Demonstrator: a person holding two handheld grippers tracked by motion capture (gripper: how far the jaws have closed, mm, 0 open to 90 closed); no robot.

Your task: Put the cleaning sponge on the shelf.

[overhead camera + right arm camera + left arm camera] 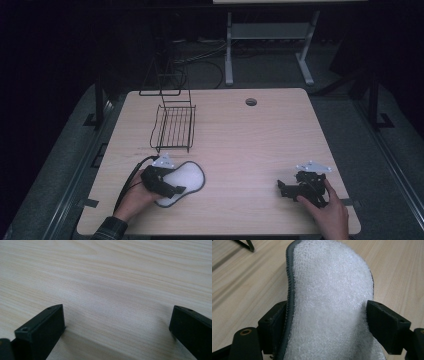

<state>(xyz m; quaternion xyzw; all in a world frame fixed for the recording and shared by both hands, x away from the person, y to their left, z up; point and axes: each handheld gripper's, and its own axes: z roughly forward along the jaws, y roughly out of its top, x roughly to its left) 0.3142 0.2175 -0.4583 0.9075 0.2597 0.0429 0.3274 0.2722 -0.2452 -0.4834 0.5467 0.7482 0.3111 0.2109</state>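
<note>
Wood-grain table (260,150) carries all items. A black wire rack (173,127) stands at the far left of the table, well apart from both hands.

A white fleecy insole (186,179) with a dark stitched rim lies near the front left edge of the table, just this side of the rack. In the left gripper view, the insole (329,302) runs forward between the jaws, one at each edge.

Left tongs (167,187) are closed across the width of the insole at its near end; the far end appears to rest on the table.

Right tongs (289,190) rest at the front right, jaws spread wide over bare wood, holding nothing.

Risks, as a judgement:
- The insole is soft. An edge-to-edge grip may fold it, so it could slip out when lifted.
- The free end will likely droop and could snag on the rack wires if carried there.
</note>
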